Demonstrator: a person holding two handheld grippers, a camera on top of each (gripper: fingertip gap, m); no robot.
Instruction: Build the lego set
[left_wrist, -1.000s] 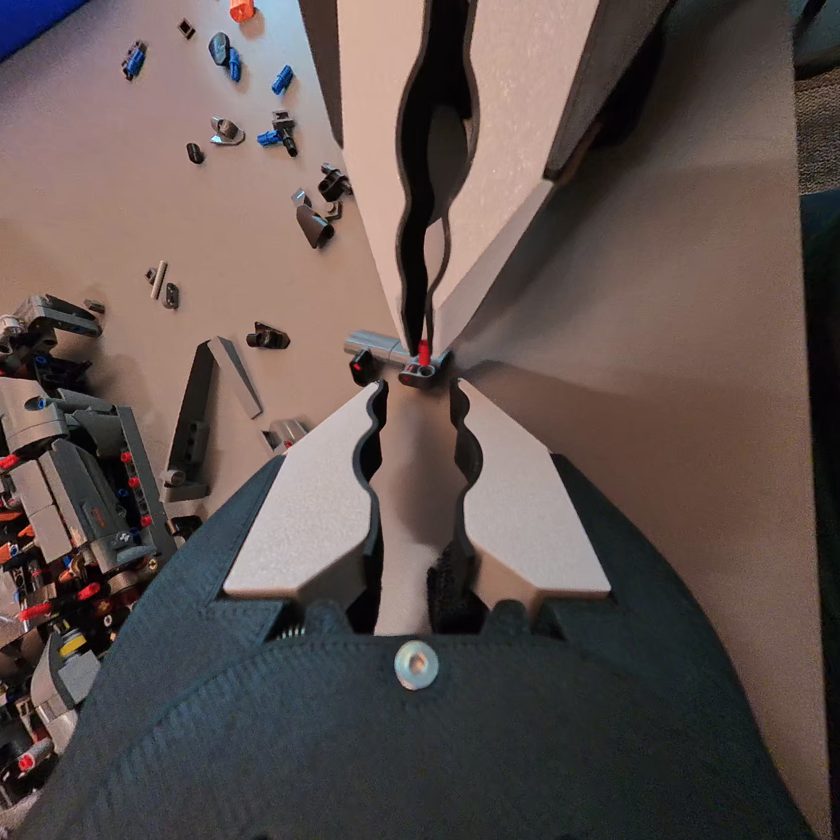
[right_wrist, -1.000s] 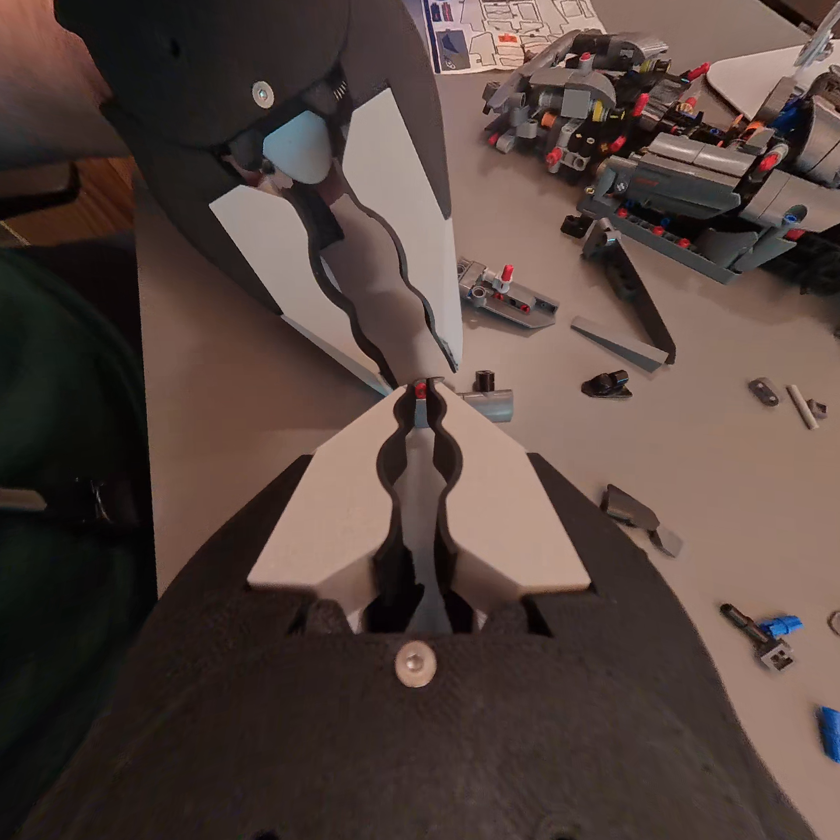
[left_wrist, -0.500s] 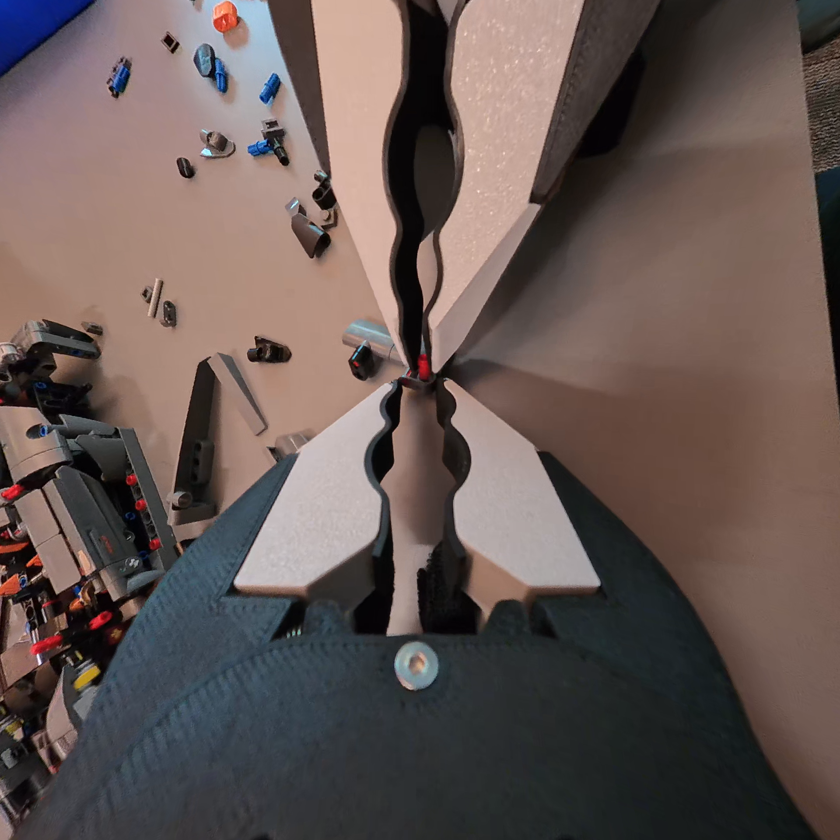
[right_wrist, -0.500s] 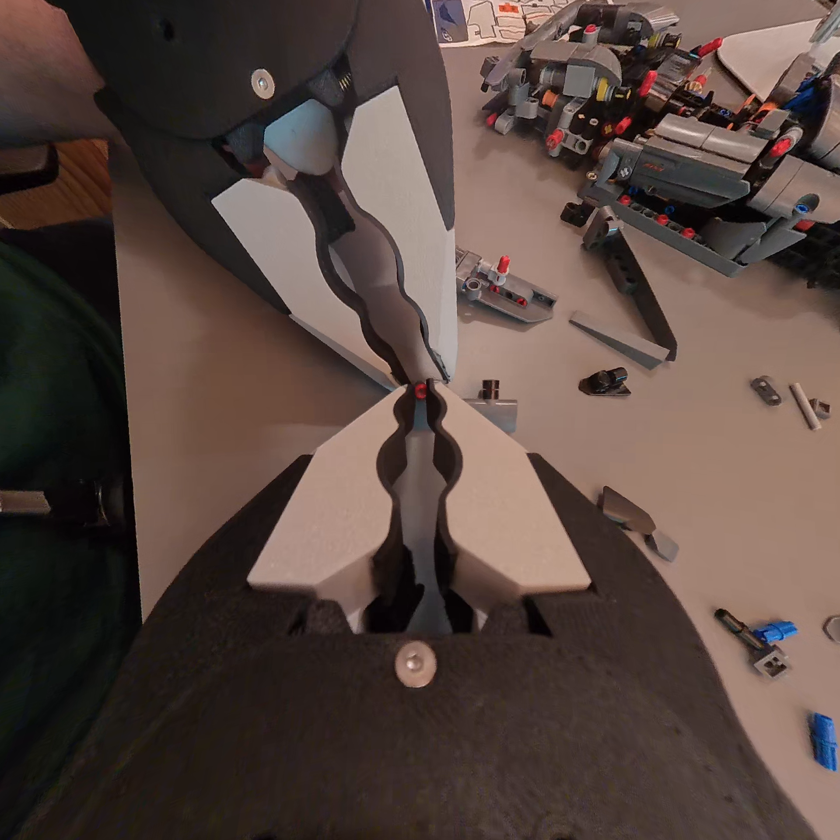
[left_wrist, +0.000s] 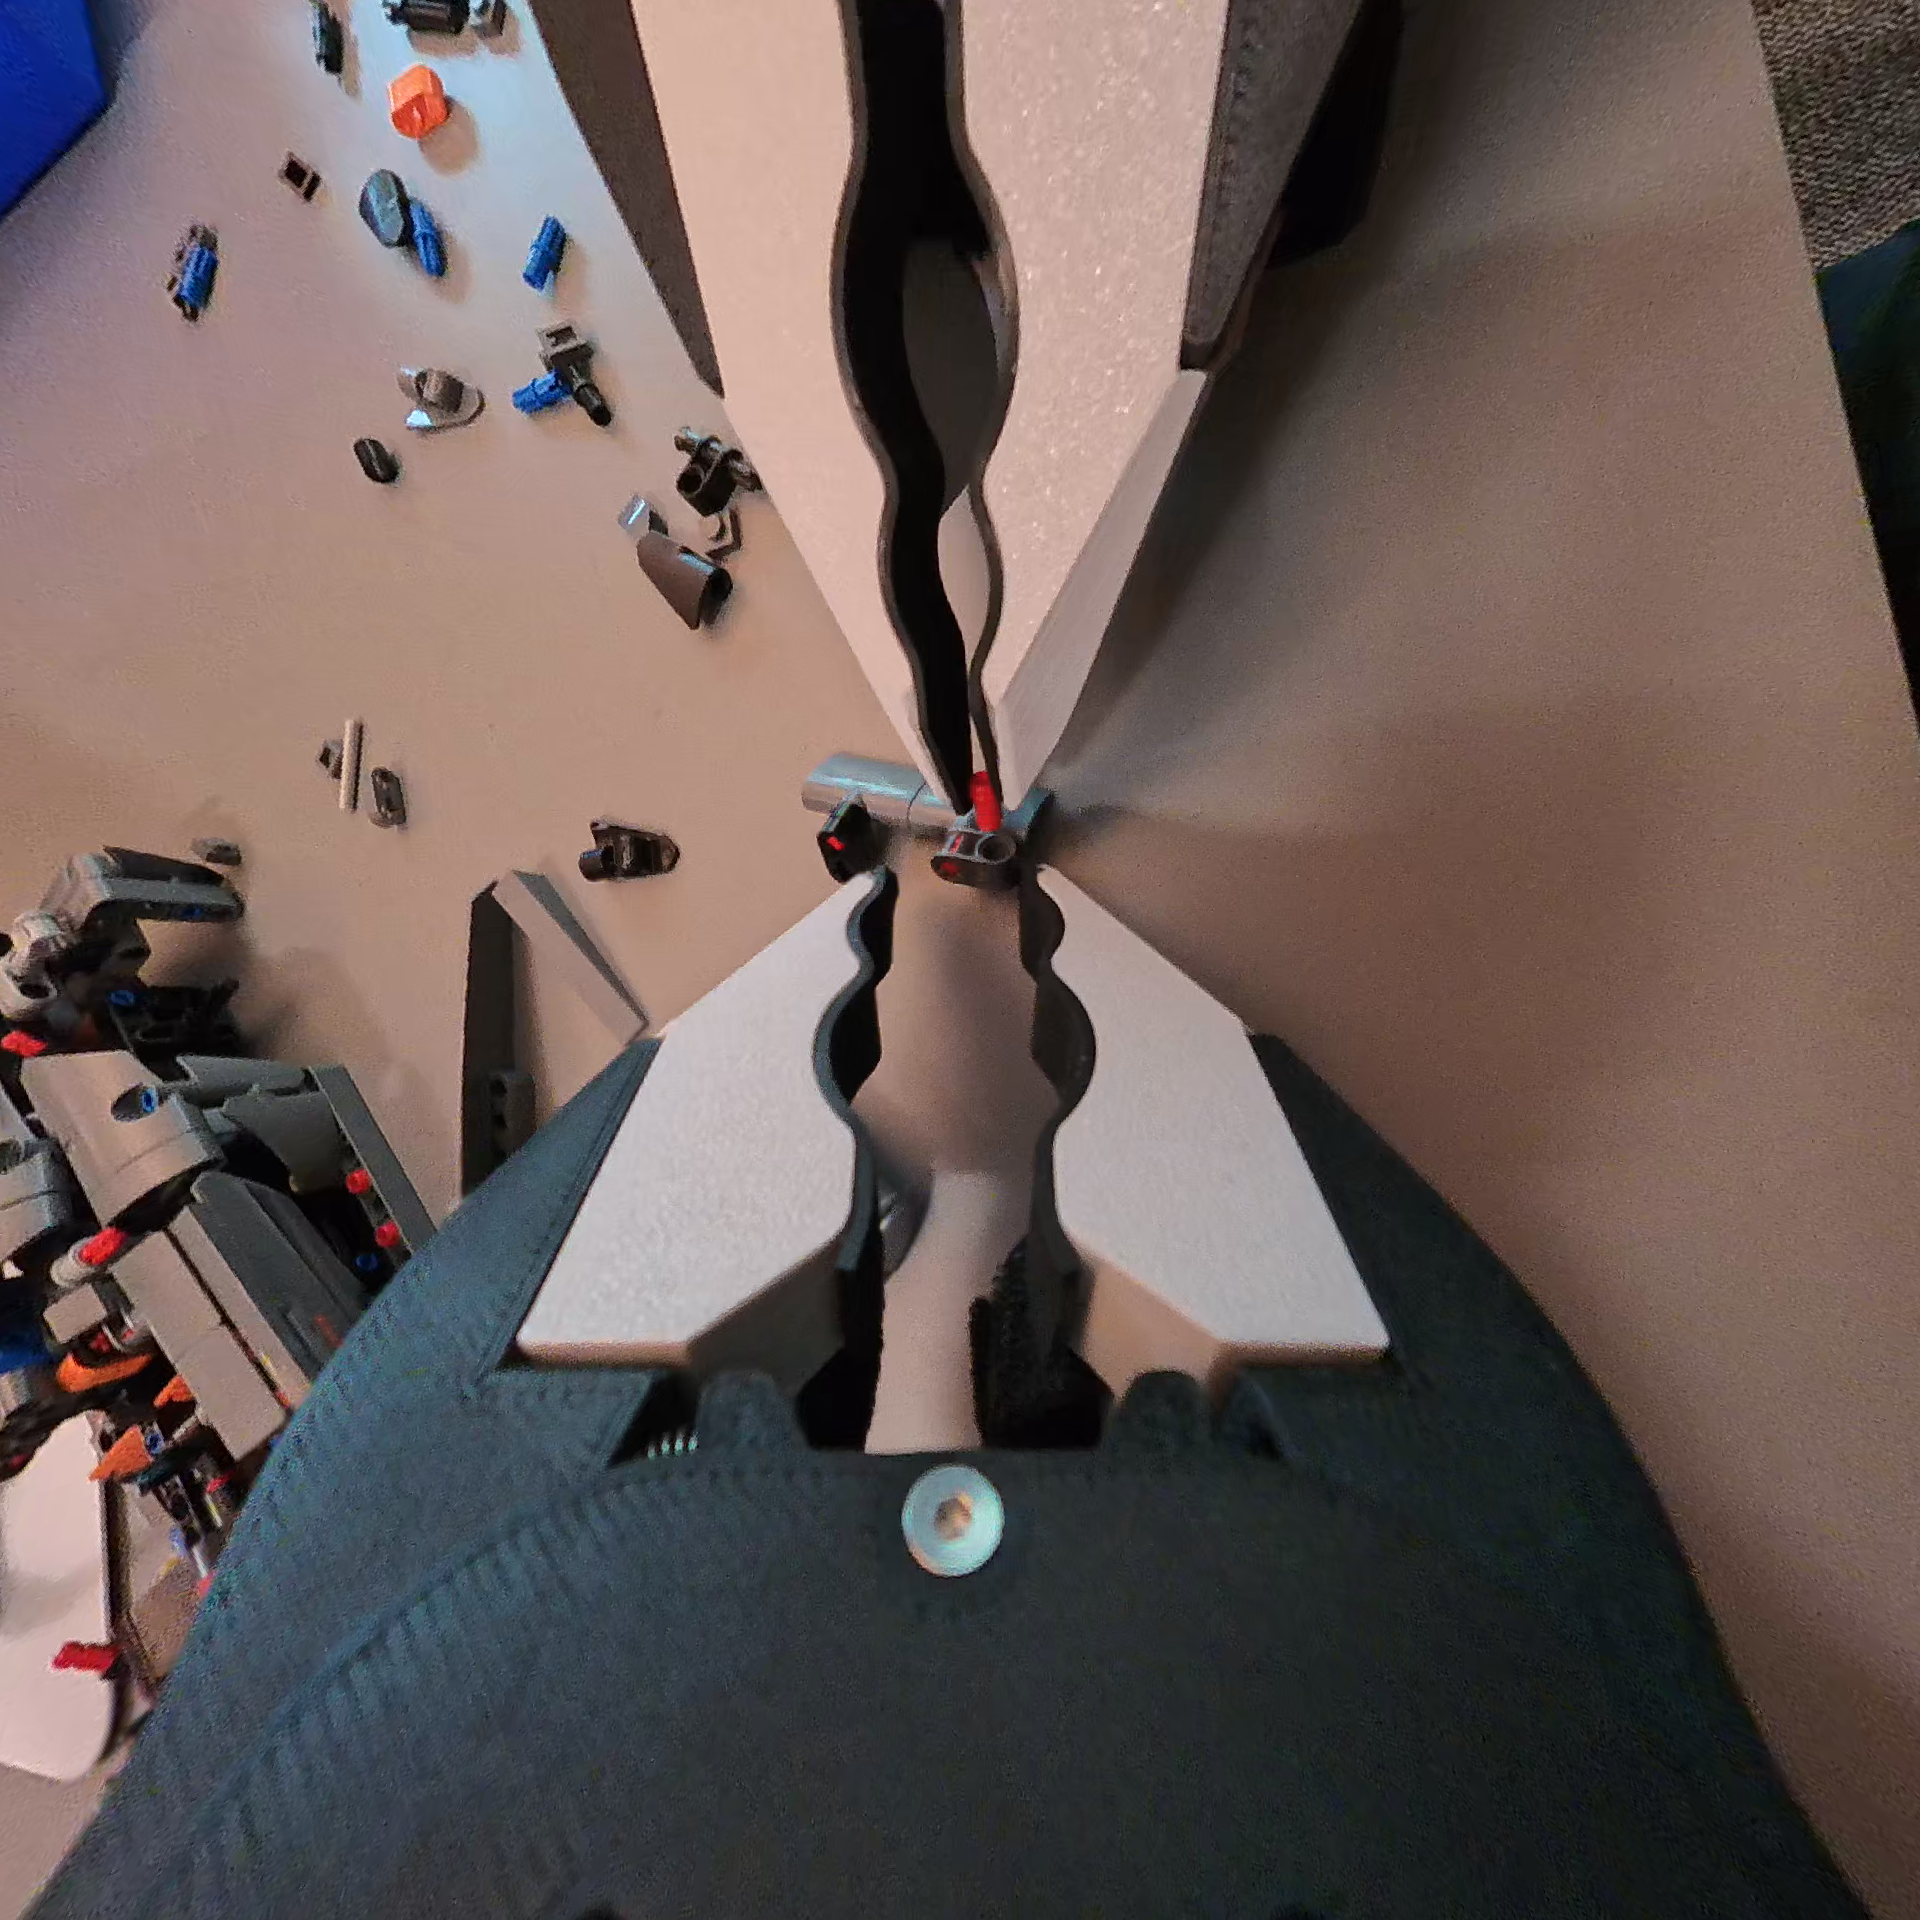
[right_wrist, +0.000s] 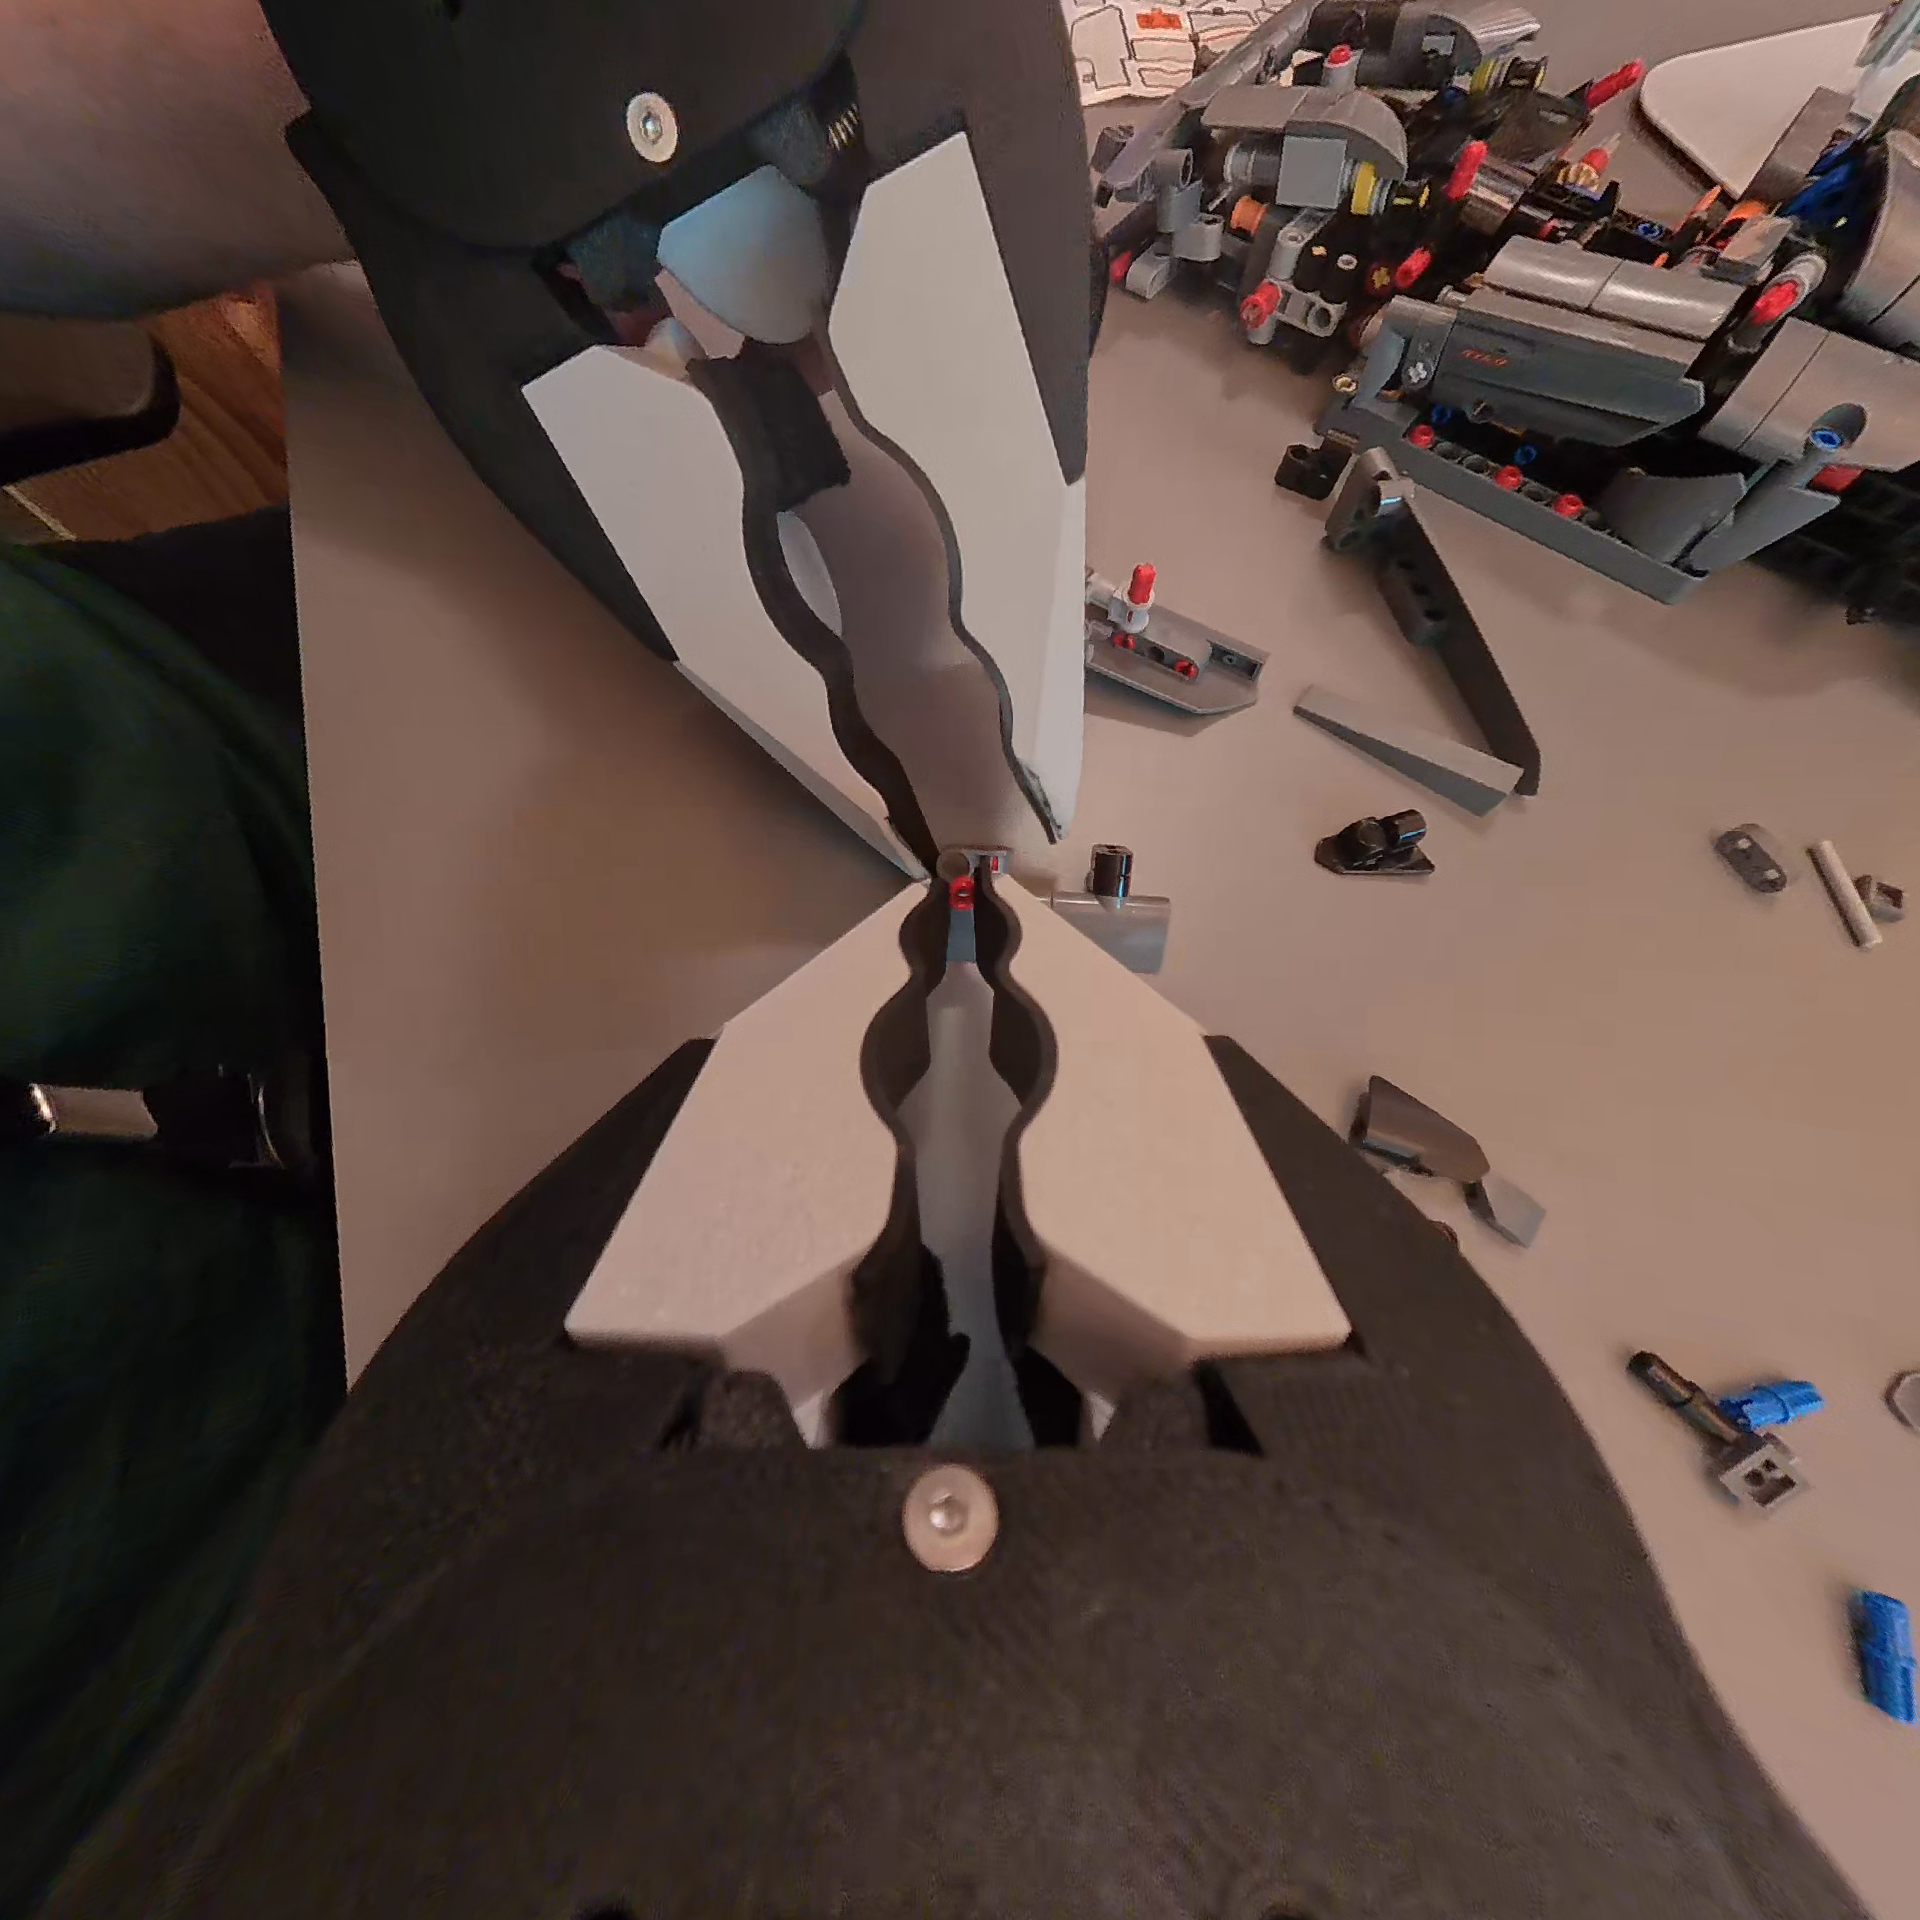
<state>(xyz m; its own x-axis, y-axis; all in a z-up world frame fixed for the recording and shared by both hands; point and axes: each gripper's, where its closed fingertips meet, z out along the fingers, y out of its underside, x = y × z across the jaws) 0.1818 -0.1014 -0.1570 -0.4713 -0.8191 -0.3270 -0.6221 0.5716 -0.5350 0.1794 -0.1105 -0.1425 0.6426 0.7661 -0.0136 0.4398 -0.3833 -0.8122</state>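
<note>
L tool (left_wrist: 956, 883) fingers apart; R tool (right_wrist: 961, 902) pinched closed, tips facing.

Both my grippers are the same build: a chunky black 3D-printed body with visible layer lines and a silver hex screw sunk dead centre. My left gripper (left_wrist: 961, 883) and right gripper (right_wrist: 961, 904) each have two pale grey wedge fingers (left_wrist: 727, 1164) with wavy black-lined inner edges. I'm wearing something dark green (right_wrist: 135, 987).
</note>
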